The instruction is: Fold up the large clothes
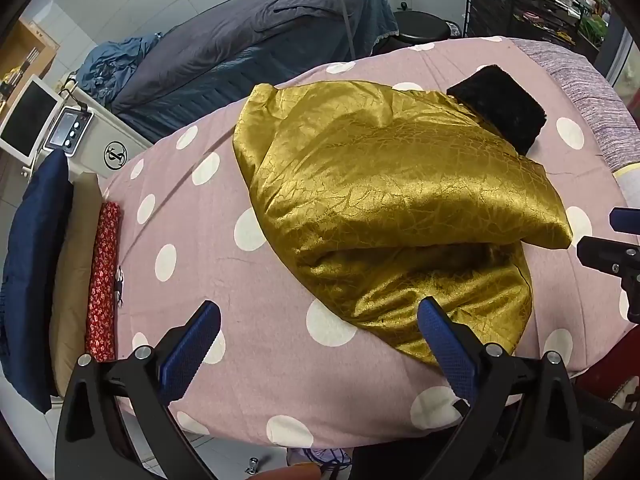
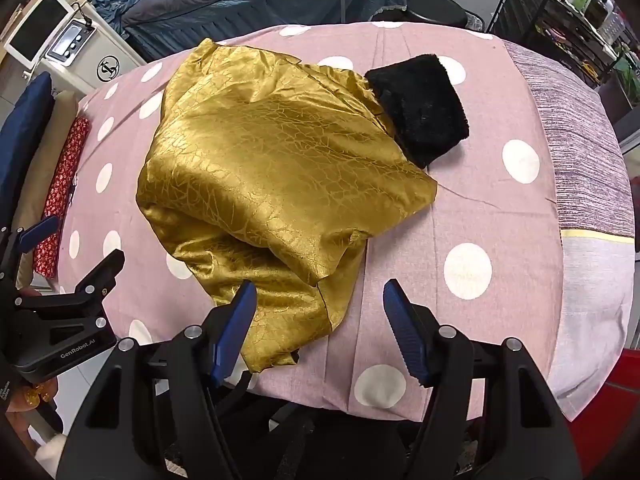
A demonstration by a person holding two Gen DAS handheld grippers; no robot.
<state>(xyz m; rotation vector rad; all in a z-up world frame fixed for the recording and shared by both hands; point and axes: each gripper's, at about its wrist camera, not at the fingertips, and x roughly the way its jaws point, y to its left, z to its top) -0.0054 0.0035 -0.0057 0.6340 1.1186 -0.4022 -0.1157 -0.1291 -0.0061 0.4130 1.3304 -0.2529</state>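
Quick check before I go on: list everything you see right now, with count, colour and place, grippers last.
gold garment: one, shiny gold, crumpled mid-bed.
black fur piece: one, black, at the garment's far right end, partly under it.
bed cover: one, pink with white dots, under everything.
folded fabrics: three, navy, tan and red floral, along the bed's left edge.
grey duvet: one, dark grey, on the bed behind.
monitor: one, white frame, far left.
shelving rack: one, black, far right.
left gripper: open, over the near edge.
right gripper: open, beside the garment's near corner.
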